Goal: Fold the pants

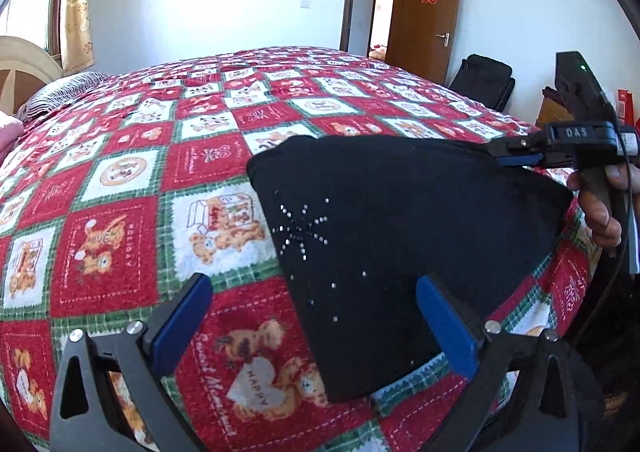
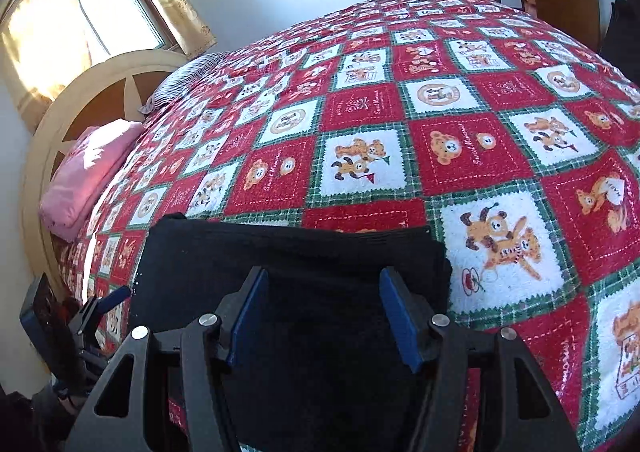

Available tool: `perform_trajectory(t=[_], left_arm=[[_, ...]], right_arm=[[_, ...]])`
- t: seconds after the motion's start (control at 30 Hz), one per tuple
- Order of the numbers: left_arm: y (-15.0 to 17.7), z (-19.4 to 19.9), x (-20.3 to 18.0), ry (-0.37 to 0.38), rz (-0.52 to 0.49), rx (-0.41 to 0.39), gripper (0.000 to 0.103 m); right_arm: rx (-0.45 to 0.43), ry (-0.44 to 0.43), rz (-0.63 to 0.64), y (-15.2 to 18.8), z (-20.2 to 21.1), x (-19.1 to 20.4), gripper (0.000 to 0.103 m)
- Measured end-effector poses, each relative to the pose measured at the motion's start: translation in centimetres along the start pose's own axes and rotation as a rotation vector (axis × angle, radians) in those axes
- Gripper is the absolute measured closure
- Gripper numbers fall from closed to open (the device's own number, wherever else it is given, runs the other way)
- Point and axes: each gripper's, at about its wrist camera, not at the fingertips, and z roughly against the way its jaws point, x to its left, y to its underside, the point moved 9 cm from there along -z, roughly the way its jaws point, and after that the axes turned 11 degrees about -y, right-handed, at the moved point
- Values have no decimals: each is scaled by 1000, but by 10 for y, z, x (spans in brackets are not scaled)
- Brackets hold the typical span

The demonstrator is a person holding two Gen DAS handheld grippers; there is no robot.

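Observation:
The black pants (image 1: 400,211) lie folded in a compact pile on the bed near its front edge, with a star of small shiny studs facing up. My left gripper (image 1: 316,324) stands wide open just above them. Its right pad (image 1: 446,328) is over the black cloth and its left pad (image 1: 184,320) is over the blanket. A hand (image 1: 600,207) holds my right gripper (image 1: 514,153) at the pile's far right corner. In the right wrist view, my right gripper (image 2: 324,316) is open, pads apart over the pants (image 2: 280,252), not pressing on them.
A red, white and green teddy-bear blanket (image 1: 120,211) covers the whole bed. A pink pillow (image 2: 88,171), a striped pillow (image 2: 184,79) and a round headboard (image 2: 100,87) lie at the far left. An open brown door (image 1: 424,11) and a black chair (image 1: 484,79) stand behind the bed.

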Motion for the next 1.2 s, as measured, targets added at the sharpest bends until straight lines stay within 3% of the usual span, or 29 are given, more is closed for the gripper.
perform_trajectory(t=[0.2,0.4,0.6,0.87,1.0,1.2], left_arm=[[-12,-1,11,-9,41,-3,0],[-16,-14,5,6,63,25,0],[-16,-27,0,31,93,49,0],[-19,-33,-4,42,91,57,0],[-21,-34,-7,49,84,56,0],[-21,-34,-7,82,85,51,0]], right_arm=[[-95,68,-12,-5,31,-5,44],[-70,136,-81,16,40,-37,44],[-80,83,-154,25,32,-54,44],[-112,38,-111,30,23,-38,44],[-106,71,-76,32,18,-33,45],[-111,39,-107,32,19,-36,57]])
